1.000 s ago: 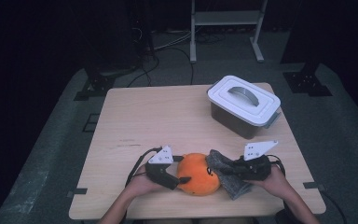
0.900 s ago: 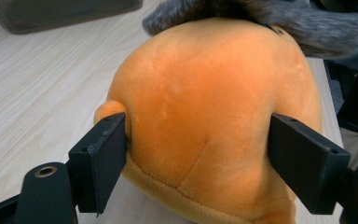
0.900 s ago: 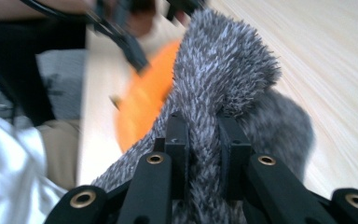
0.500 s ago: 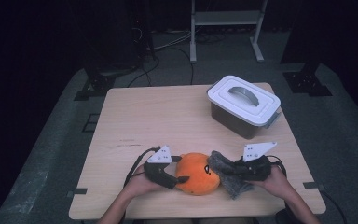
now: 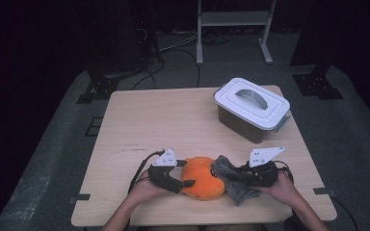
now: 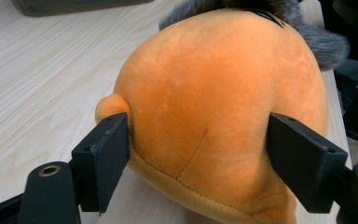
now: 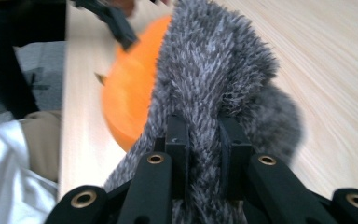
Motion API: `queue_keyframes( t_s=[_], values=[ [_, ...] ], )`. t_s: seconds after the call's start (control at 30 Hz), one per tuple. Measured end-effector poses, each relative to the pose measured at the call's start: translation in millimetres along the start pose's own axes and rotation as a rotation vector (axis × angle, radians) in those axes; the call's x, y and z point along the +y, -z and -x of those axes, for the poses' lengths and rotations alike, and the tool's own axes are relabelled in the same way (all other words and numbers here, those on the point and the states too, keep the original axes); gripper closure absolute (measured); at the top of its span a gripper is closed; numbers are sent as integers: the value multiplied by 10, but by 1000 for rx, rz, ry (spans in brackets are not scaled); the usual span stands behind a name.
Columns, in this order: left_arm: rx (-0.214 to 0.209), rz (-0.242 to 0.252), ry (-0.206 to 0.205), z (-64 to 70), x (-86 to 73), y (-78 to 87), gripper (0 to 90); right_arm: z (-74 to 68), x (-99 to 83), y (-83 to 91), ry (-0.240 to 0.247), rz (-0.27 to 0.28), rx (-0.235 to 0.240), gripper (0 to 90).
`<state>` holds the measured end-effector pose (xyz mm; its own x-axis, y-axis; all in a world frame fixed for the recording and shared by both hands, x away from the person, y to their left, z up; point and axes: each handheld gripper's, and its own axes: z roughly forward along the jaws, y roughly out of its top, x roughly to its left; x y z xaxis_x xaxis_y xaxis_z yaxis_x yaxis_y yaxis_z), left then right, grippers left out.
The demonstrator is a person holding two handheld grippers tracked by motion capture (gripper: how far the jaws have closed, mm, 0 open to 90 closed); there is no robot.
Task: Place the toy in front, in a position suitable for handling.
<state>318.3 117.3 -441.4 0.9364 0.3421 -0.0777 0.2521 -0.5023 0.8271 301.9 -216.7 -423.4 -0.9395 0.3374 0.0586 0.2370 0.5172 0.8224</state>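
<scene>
Round orange plush toy (image 5: 203,177) sits near the counter's (image 5: 173,125) near edge, roughly mid-width. Soft, short-pile fabric, one seam across it, a small nub on one side, a little black marking on top. Left gripper (image 6: 198,154) straddles it, jaws spread wide with each pad against a flank, steadying more than squeezing, probably to keep it from sliding. Grey shaggy fur cloth (image 7: 219,79) drapes against the toy's right side and trails toward the near-right corner. Right gripper (image 7: 204,154) is pinched tight on a fold of that cloth, jaws nearly together, likely pulling it over or off the toy. White-lidded dark plastic box with handle (image 5: 252,108) stands well apart near the far-right corner, lid on.
</scene>
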Motion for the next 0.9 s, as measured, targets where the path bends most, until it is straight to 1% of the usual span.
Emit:
queue_keyframes(
  t_s=[0.03, 0.1, 0.23, 0.3, 0.33, 0.37, 0.4, 0.47, 0.53, 0.6, 0.63, 0.7, 0.8, 0.9],
  values=[
    [3, -4, 9, -5, 4, -3, 225, 14, -13, 11, -6, -11, -11, 761],
    [19, -8, 22, -8, 9, -15, 225, -7, 11, 32, -2, 0, -10, 762],
    [27, -5, 62, -19, 23, -33, 225, -173, 173, 6, 58, 30, 9, 761],
    [31, -10, 53, -11, 28, -31, 224, -248, 239, -52, 89, 23, 17, 759],
    [28, -6, 50, -11, 25, -25, 223, -262, 250, -84, 108, 11, 13, 759],
    [22, 0, 49, -11, 24, -13, 219, -258, 242, -104, 110, 5, 12, 760],
    [11, 12, 38, -12, 29, 10, 216, -232, 219, -110, 100, 6, 13, 763],
    [-21, 52, 17, -3, 53, 64, 216, -151, 150, -92, 71, 0, -3, 764],
    [-48, 52, -15, 20, 73, 74, 212, -51, 82, -57, 39, -1, -29, 764],
    [-65, 45, -29, 42, 78, 37, 210, 36, 39, -22, 5, 0, -45, 763],
    [-59, 35, -41, 58, 84, 9, 211, 60, 33, -19, 2, -1, -48, 763],
    [-35, 20, -63, 89, 100, -31, 227, 58, 52, -20, 7, -13, -52, 763],
    [-20, 23, -43, 82, 117, -39, 257, -24, 139, 12, 42, -9, -55, 764],
    [-13, 18, -42, 110, 142, -70, 268, -149, 275, 0, 89, 7, -32, 765]
  ],
)
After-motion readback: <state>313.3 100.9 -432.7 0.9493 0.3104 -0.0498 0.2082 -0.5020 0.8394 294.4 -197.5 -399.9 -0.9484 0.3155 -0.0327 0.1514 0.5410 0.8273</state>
